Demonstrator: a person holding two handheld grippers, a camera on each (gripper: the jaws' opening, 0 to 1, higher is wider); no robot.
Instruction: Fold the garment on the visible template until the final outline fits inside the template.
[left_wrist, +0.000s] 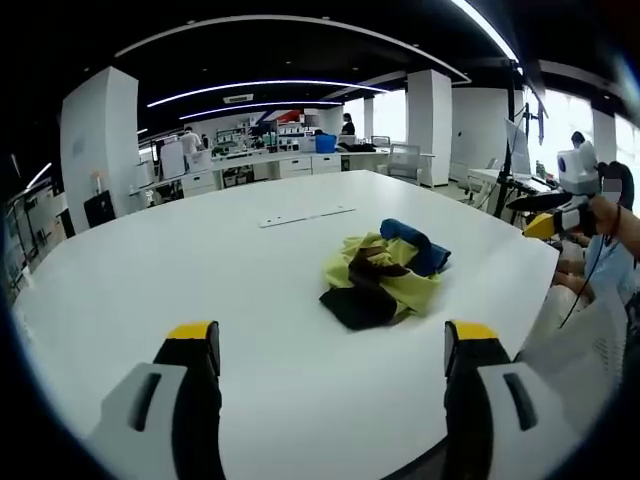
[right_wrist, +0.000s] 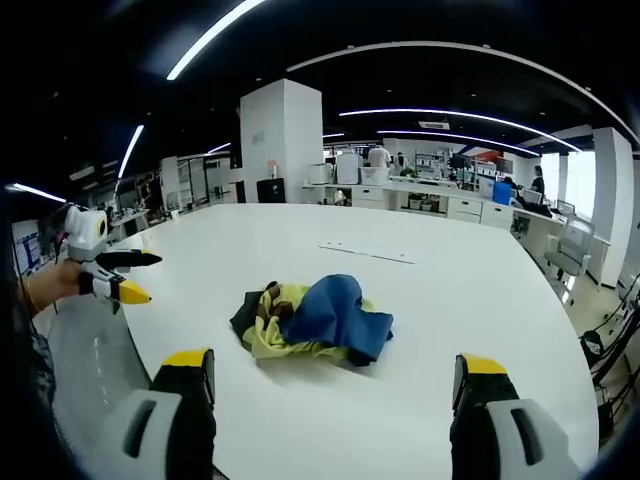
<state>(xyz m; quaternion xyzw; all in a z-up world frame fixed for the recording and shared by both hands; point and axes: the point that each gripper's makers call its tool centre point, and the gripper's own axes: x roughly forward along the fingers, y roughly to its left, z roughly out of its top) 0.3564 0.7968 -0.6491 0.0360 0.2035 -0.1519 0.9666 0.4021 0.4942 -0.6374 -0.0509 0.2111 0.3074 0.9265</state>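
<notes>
Big and white, the tabletop (left_wrist: 250, 290) sits in a bright office with desks and people far behind. Out in the middle lies the garment (left_wrist: 385, 272), all bunched up in a heap of yellow, blue and black. It touches nothing else. A thin flat strip (left_wrist: 306, 215) lies well past it on the tabletop.

No clear template shows under the garment, so I cannot tell where it should go.

The left gripper (left_wrist: 340, 345) hangs above the near edge of the tabletop, with its fingers wide apart and holding nothing. The right gripper (right_wrist: 335, 375) hangs the same way on its side, fingers wide and empty too. Each one shows small at the edge of the other's view, held in a hand (right_wrist: 52, 282).

The folding looks like it has not begun. The first job, I think, is to reach in, pinch two edges of the cloth and pull it out flat.

The heap has no real point or front yet. In the right gripper view it looks a bit longer from side to side, blue part to the right.
</notes>
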